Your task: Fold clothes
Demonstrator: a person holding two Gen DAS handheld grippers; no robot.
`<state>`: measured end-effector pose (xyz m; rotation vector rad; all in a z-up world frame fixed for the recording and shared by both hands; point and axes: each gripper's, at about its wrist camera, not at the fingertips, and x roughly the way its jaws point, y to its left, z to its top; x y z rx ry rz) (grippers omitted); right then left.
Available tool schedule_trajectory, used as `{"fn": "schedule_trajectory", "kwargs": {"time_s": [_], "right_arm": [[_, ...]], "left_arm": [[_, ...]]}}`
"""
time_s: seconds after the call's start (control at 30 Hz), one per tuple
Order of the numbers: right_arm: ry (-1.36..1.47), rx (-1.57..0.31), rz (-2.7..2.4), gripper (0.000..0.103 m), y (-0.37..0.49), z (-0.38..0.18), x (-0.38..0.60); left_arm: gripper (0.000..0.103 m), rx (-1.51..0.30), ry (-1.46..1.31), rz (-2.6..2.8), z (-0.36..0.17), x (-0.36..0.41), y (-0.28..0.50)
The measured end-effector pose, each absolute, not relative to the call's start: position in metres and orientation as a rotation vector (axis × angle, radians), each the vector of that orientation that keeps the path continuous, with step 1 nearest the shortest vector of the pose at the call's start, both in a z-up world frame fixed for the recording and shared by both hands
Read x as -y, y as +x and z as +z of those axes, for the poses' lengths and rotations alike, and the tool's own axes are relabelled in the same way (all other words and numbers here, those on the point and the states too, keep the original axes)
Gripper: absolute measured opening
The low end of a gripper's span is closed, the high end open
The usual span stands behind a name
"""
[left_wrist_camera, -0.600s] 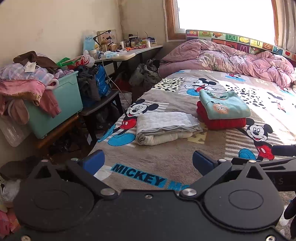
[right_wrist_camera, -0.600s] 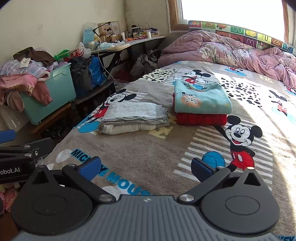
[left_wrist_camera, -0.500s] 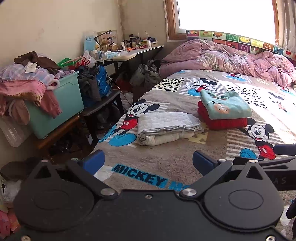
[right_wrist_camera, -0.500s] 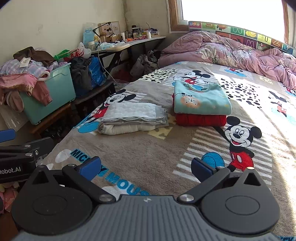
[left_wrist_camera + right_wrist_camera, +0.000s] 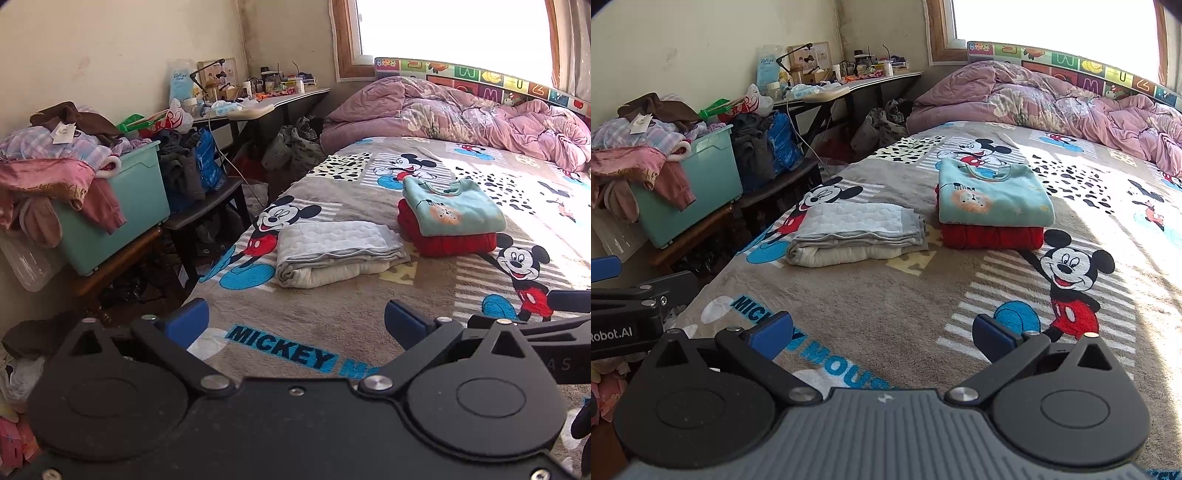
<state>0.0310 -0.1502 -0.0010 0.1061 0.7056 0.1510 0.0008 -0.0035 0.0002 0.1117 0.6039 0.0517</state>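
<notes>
- Blue-padded left gripper [image 5: 295, 319], left wrist view: jaws wide, nothing between them, hovering over the bed blanket [image 5: 332, 321]. The folded grey-white garment [image 5: 338, 253] lies ahead, near the bed's edge; unfolded clothes heap in the teal bin [image 5: 122, 210].
- Right wrist view: right gripper [image 5: 882, 332] equally wide and empty. The teal top [image 5: 991, 195] sits on a red garment [image 5: 991, 236]; a careless reach could topple this stack.

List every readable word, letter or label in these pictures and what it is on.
"MICKEY" on the blanket
"MOUS", cut off by the right gripper, on the blanket
"Robot.AI" on the left gripper
"W", "M", "U", "Z" on the alphabet mat
Blue pack on the desk: print too blurred.
</notes>
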Motion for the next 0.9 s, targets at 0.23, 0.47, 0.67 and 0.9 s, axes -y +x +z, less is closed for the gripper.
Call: {"fn": "schedule_trajectory", "kwargs": {"time_s": [0.23,0.47,0.67,0.9], "right_arm": [[0.108,-0.704,0.148,0.103,0.0324,-0.0029,0.1481],[0.112,-0.703,0.147,0.103,0.0321,-0.0028,0.1482],[0.11,-0.7,0.146,0.103,0.0317,-0.0019,0.1476],[0.114,-0.699,0.143,0.103,0.032,-0.002,0.1487]], "left_arm": [[0.103,-0.602,0.114,0.05,0.0002,0.0052,0.0],[0.103,-0.601,0.112,0.051,0.0004,0.0035,0.0],[0.103,-0.599,0.11,0.05,0.0007,0.0044,-0.0006],[0.103,-0.596,0.112,0.049,-0.0012,0.0078,-0.0029]]}}
